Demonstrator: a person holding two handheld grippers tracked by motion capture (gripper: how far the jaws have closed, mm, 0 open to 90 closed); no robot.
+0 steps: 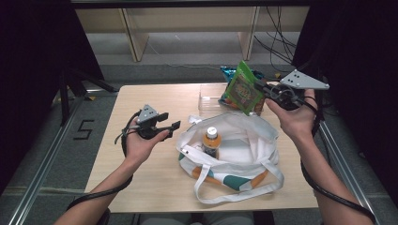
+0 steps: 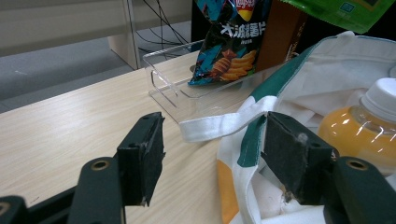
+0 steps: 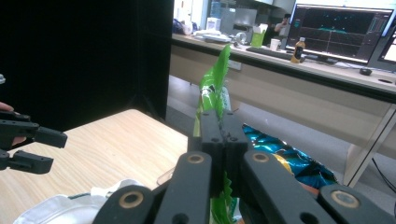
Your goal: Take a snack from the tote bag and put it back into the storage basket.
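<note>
**Green snack bag pinched above the tote, left jaws standing wide**

From the high view, the right gripper holds a green snack bag up in the air at about one o'clock from the white tote bag, which lies open on the wooden table. A juice bottle with orange liquid and a white cap stands inside the tote. The left gripper hangs at nine o'clock from the tote, just beside its rim.

The right gripper view adds what the high view cannot: the two black jaws are pressed together flat on the edge of the green snack bag, which rises toward twelve o'clock between them. Beneath, at four o'clock, lies a blue foil bag. The left gripper shows at nine o'clock, and a desk with monitors stands far behind.

The left gripper view brings the near side close: its jaws stand wide apart with nothing pinched, a white tote handle lying on the table between and beyond them. At one o'clock a clear plastic tray holds a dark blue chip bag leaning upright. The juice bottle sits at three o'clock inside the tote, whose green trim runs past the right-hand pad.
</note>
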